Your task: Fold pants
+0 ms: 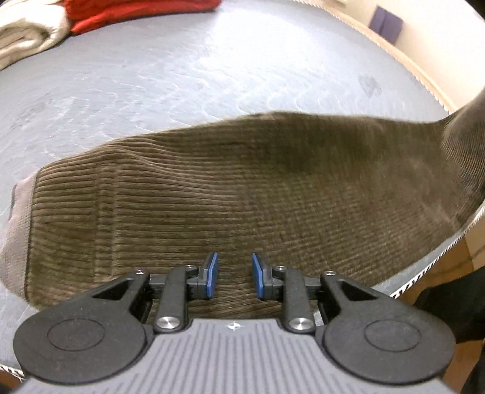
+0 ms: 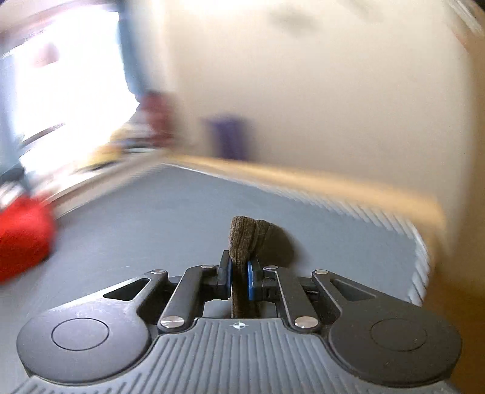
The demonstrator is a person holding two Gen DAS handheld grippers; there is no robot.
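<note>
Mid-fold: right hand-held gripper (image 2: 239,275) clamps a bunch of the pants (image 1: 242,197), lifted off the tabletop (image 1: 151,75). Left hand-held gripper (image 1: 233,274) hangs agape over the pants, holding nothing. Next, probably: left pins or grabs the cloth under it while right carries its end over.

Quick count: one pair of brown corduroy pants (image 1: 242,188), one red garment (image 1: 127,12) up at the far end, and one cream-coloured one (image 1: 27,33) right beside it, so three pieces of clothing total on the single grey surface (image 1: 151,75). One purple thing (image 1: 386,24) against the wall. Two tools, one per hand.
</note>
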